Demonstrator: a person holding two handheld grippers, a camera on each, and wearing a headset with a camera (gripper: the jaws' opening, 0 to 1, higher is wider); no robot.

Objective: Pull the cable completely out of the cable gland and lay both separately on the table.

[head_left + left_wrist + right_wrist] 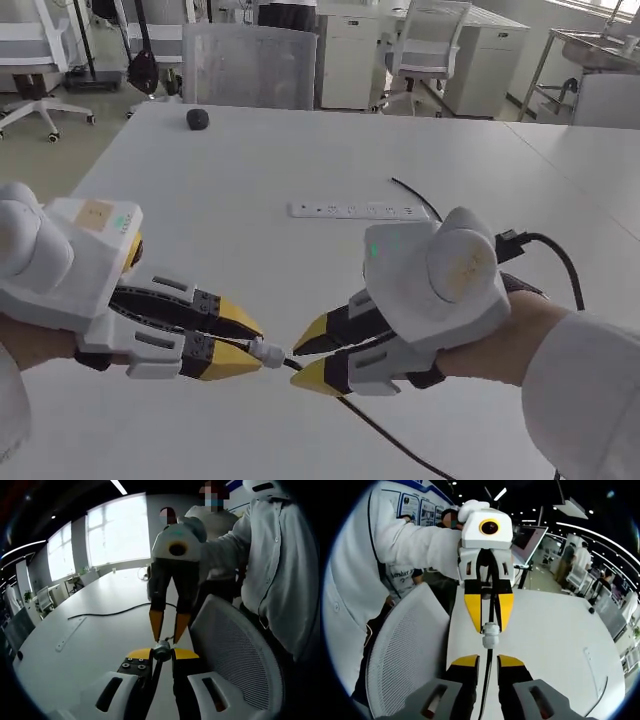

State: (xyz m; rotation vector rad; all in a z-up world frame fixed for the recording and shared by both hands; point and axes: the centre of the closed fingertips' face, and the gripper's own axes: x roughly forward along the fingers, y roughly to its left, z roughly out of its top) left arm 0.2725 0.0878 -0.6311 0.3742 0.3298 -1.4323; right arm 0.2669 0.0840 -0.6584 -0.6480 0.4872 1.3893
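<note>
Left hand-held gripper (257, 344) is clenched on the little white gland (268, 352), held right at the jaw tips just above the worktop (300, 160). The black cable (375, 428) runs out of the gland's right end, so nothing's separated yet.

Just right of that, the right hand-held gripper (298, 368) has its jaws either side of the cable, close to the gland. In the right gripper view there's a gap on both sides of the cable, so I'd call it loose, not pinching.

My two cents:
- Squeeze the right one properly onto the cable before pulling, or it'll just slide along the jacket.
- Pull straight along the gland's axis and keep the left one dead steady. That tip-only hold looks easy to twist out of with a sideways yank.
- The cable trails off a long way right, so expect to re-grip a few times.
- Then set the two down well apart.
</note>
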